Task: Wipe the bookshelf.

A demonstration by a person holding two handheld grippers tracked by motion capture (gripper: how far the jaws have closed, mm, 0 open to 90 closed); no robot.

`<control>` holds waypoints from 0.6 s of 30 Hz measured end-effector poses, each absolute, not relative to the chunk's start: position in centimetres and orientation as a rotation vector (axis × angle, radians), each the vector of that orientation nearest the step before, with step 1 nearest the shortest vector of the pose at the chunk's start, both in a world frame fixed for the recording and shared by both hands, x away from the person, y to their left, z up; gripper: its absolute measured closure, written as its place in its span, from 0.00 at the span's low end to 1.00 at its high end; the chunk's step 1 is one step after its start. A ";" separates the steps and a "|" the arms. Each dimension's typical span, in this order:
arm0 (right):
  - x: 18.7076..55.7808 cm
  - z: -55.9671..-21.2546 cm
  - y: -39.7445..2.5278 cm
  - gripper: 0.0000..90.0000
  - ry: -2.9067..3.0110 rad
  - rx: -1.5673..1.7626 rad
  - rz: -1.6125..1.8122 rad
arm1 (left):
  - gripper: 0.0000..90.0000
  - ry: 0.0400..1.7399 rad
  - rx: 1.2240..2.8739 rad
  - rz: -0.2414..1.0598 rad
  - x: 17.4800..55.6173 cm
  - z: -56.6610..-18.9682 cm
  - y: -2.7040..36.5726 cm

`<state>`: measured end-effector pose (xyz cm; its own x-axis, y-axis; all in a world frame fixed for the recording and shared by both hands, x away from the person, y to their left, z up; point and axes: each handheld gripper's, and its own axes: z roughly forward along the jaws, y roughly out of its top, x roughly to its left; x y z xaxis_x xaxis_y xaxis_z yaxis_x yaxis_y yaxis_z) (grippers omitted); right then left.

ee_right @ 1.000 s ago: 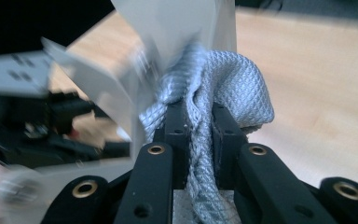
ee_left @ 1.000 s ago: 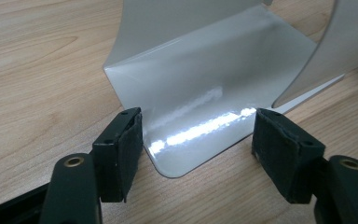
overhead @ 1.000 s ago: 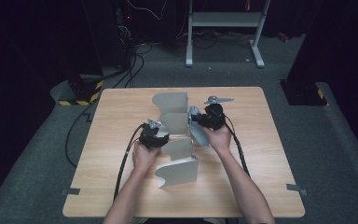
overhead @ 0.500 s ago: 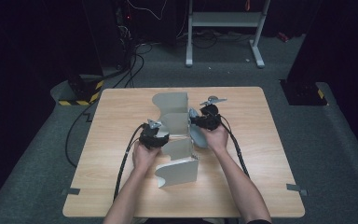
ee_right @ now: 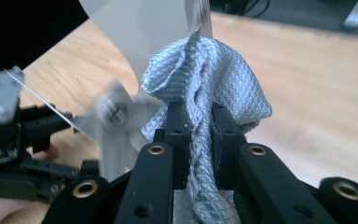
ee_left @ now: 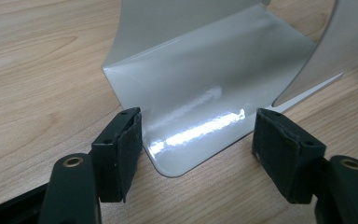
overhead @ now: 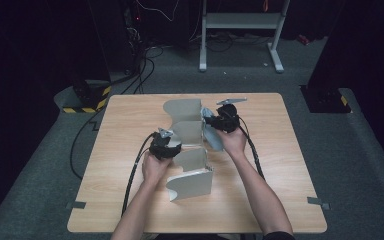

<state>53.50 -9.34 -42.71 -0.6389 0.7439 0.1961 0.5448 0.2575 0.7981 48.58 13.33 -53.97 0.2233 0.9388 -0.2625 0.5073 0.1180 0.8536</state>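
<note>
cloth (ee_right: 205, 88): grey, quilted weave, bunched, pinched in the right gripper (ee_right: 199, 122)
rack (ee_left: 200, 93): glossy grey, upright, just ahead of the left gripper (ee_left: 196, 140)

surface: wooden table (overhead: 290, 165) | on it: grey metal rack (overhead: 192, 182)

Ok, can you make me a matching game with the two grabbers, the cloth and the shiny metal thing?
Things:
1. left gripper
2. right gripper
3. grey cloth
4. grey metal bookend

States:
A. standing on the wooden table
B. jaws wide apart, either side of a metal flap
C. pinched between two black jaws
D. jaws squeezed together

Pairs: 1-B, 2-D, 3-C, 4-A
</note>
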 end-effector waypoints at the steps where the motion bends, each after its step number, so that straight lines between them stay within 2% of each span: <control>1: 53.5 -42.3 -9.3 0.90 2.307 1.198 1.325 | 0.37 1.420 1.523 0.559 48.6 -54.0 13.3; 7: 54.1 -40.1 -9.2 0.90 2.263 1.180 1.374 | 0.37 1.419 1.521 0.560 48.6 -54.0 13.3; 18: 55.7 -42.7 -8.5 0.90 2.302 1.231 1.306 | 0.38 1.419 1.524 0.561 48.5 -54.0 13.3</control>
